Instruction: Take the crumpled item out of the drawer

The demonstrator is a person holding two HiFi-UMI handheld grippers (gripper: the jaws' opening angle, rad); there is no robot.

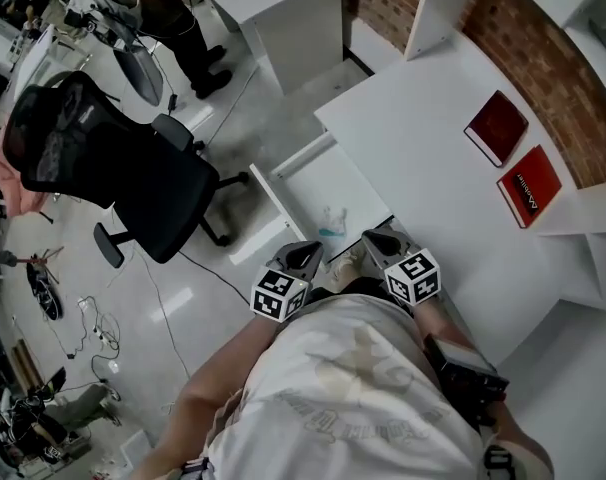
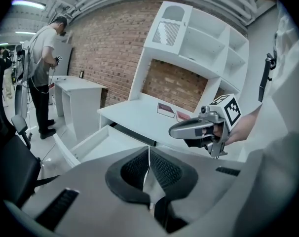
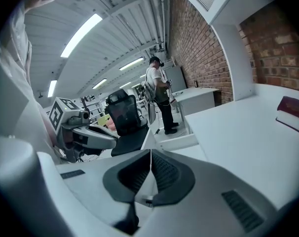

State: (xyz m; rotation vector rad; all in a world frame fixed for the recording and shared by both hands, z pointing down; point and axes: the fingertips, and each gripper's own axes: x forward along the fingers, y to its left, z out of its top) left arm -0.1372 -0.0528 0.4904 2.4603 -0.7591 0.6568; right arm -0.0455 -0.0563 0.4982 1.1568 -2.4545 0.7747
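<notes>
Below the person's white shirt [image 1: 363, 398], the left gripper [image 1: 305, 253] and right gripper [image 1: 380, 240] poise at the open drawer [image 1: 281, 200].
Both pairs of jaws are pressed together on nothing. Just ahead of their tips, the crumpled item [image 1: 333, 223] lies in the drawer's near corner, untouched. I'd call this the approach: next, one pair must open and dip onto it. Beyond, the white table [image 1: 413, 138] carries two red books [image 1: 496, 126] towards its right edge. An office chair [image 1: 133, 168] stands left, with a brick wall [image 1: 543, 58] behind.
</notes>
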